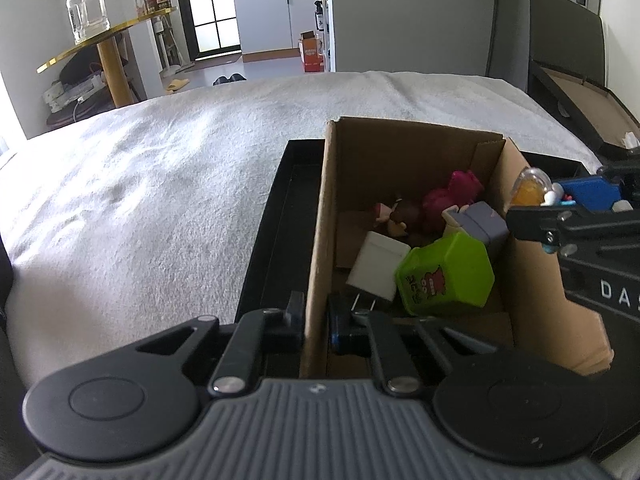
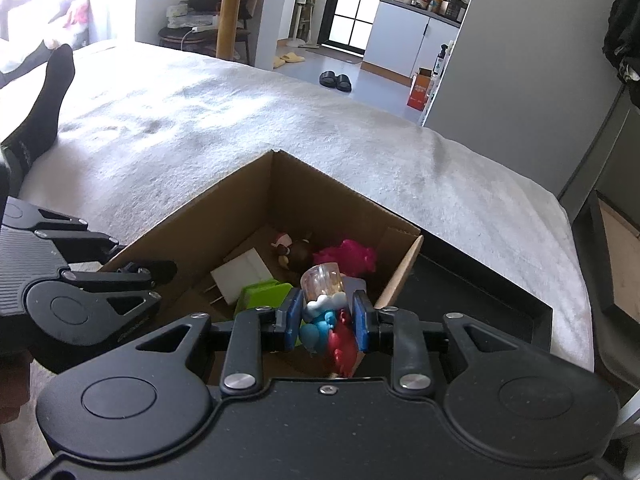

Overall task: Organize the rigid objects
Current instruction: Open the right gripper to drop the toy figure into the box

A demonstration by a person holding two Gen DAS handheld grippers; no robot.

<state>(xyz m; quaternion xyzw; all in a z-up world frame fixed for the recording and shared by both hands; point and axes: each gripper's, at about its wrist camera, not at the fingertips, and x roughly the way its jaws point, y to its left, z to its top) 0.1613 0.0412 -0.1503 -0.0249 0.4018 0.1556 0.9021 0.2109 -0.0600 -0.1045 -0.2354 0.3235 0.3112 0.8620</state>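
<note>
A brown cardboard box (image 1: 400,152) stands in a black tray (image 1: 276,224) on the bed. Inside lie a white plug charger (image 1: 378,270), a green tub (image 1: 444,276), a pink toy (image 1: 452,196), a brown figure (image 1: 400,216) and a grey block (image 1: 480,224). My left gripper (image 1: 318,320) is shut on the box's near left wall, one finger inside and one outside. My right gripper (image 2: 326,316) is shut on a small toy (image 2: 324,292) with a clear dome and blue, white and red parts. It holds the toy over the box's right side.
White blanket (image 2: 240,120) covers the bed around the tray. A foot in a black sock (image 2: 48,96) rests at the far left. A gold side table (image 1: 108,40) with a glass jar stands beyond the bed. Another open box (image 1: 580,96) sits at the right.
</note>
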